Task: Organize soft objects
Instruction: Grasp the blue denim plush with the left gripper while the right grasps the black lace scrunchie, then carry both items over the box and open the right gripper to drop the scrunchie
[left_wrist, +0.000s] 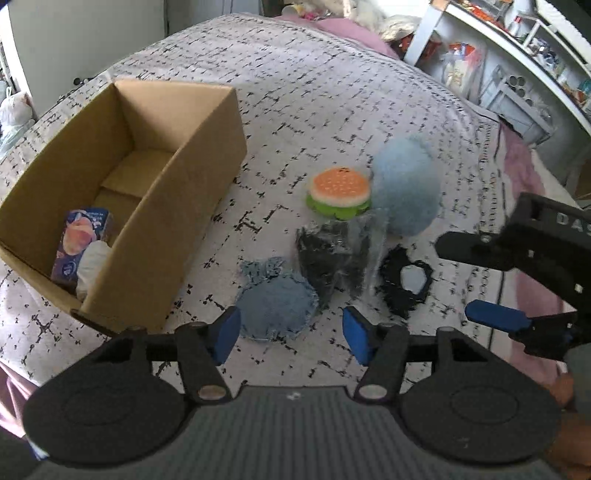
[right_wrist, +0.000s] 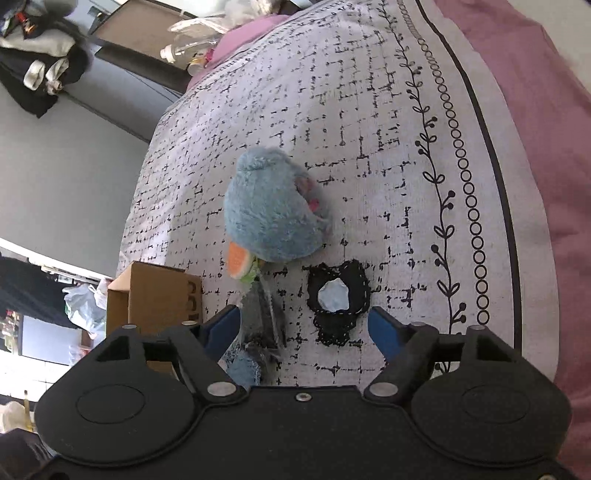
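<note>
Both grippers hover wide apart over the bedspread (left_wrist: 332, 96), nothing held in either one. The worry here: the soft things lie bunched together, so a careless close could pinch two at once, or snag the crinkly clear bag of dark fabric (left_wrist: 332, 258) that overlaps its neighbours. The left gripper (left_wrist: 291, 334) has its blue pads spread, and the denim pouch (left_wrist: 275, 302) sits right at its 12 o'clock, nearly between the fingers. Close too shallow and that floppy cloth may simply slip out. The cardboard box (left_wrist: 162, 206) waits at 10 o'clock, a tissue pack (left_wrist: 79, 247) already inside. The burger plush (left_wrist: 340, 192) and fluffy blue plush (left_wrist: 406, 192) press together farther up at 1 o'clock. The right gripper (right_wrist: 304, 332) is spread too, with the black lace-edged piece (right_wrist: 338, 302) lying at its 12 o'clock, just ahead of the tips.
</note>
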